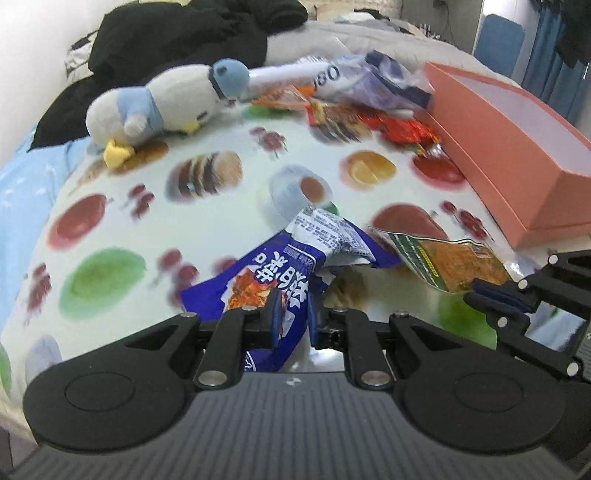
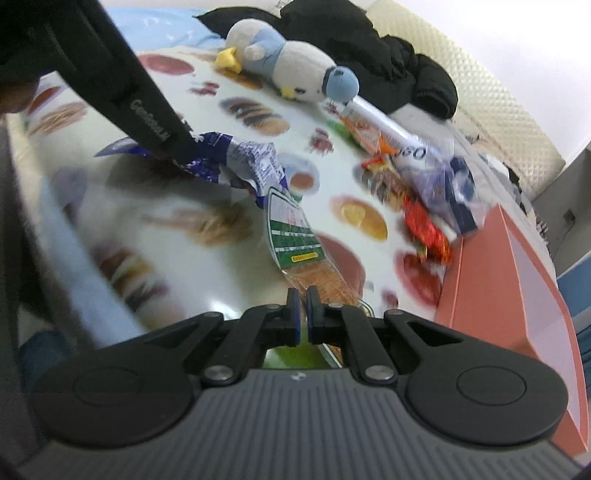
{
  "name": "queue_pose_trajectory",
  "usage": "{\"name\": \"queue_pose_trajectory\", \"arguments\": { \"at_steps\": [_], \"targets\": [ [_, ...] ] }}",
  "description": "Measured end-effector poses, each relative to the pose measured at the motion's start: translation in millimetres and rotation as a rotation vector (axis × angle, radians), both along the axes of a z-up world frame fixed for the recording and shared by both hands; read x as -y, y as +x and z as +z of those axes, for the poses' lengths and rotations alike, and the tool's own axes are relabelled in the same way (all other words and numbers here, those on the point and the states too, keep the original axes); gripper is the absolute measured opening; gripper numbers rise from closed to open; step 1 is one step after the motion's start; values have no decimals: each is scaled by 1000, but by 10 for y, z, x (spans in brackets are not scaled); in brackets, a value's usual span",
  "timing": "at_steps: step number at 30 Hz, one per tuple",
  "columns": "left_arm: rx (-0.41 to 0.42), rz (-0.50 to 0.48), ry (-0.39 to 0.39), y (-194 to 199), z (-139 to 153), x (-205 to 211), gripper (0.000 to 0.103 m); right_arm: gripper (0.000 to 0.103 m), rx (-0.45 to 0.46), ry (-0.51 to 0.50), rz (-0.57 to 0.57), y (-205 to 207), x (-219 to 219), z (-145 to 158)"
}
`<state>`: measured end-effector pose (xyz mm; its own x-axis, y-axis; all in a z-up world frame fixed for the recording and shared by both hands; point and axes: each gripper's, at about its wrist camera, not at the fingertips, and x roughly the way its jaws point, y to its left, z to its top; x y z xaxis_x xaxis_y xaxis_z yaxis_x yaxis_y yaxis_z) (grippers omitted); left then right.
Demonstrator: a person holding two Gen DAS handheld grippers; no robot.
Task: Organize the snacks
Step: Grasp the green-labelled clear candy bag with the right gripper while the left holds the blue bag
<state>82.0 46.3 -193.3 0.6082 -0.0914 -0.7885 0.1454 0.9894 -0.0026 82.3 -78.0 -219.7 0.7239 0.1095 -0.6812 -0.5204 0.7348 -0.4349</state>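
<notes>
My left gripper [image 1: 292, 314] is shut on a blue snack packet [image 1: 266, 273] and holds it over the round patterned table [image 1: 122, 221]. My right gripper [image 2: 303, 310] is shut on a green and orange snack packet [image 2: 295, 236], which also shows in the left wrist view [image 1: 443, 262]. The right gripper shows at the right edge of the left wrist view [image 1: 491, 295]. The blue packet shows in the right wrist view [image 2: 236, 162]. An open pink box [image 1: 517, 147] stands at the table's right side. A pile of other snack packets [image 1: 351, 99] lies at the far side of the table.
A white and blue plush penguin [image 1: 166, 103] lies at the far left of the table. A white tube [image 2: 384, 129] rests beside it. Black clothing [image 1: 177, 33] lies on the bed behind. The pink box shows in the right wrist view [image 2: 517, 288].
</notes>
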Motion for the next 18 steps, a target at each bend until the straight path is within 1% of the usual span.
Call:
{"name": "queue_pose_trajectory", "arguments": {
  "at_steps": [3, 4, 8, 10, 11, 12, 13, 14, 15, 16, 18],
  "targets": [
    [-31, -13, -36, -94, -1, 127, 17, 7, -37, 2, -6, -117, 95, 27],
    [-46, -21, -44, -119, -5, 171, 17, 9, -50, 9, -17, -141, 128, 40],
    [-78, -33, -89, -149, -11, 240, 18, 9, -126, 100, -56, -165, 244, 103],
    [-80, -40, -87, -130, 1, 239, 18, 12, -148, 147, -60, -162, 291, 135],
    [-80, -42, -78, -119, 12, 233, 19, 23, -165, 182, -64, -160, 325, 154],
    [-78, -43, -70, -110, 24, 223, 26, 41, -184, 215, -68, -140, 359, 171],
    [-68, -53, -66, -105, 46, 211, 30, 49, -203, 252, -72, -115, 400, 190],
    [-48, -67, -67, -111, 71, 196, 40, 60, -217, 279, -73, -87, 435, 202],
    [-29, -81, -69, -106, 92, 173, 52, 65, -234, 303, -71, -57, 473, 212],
    [-9, -103, -69, -98, 108, 150, 56, 66, -249, 315, -66, -34, 497, 218],
    [11, -151, -57, -50, 128, 119, 60, 78, -282, 335, -67, 43, 557, 212]
  ]
}}
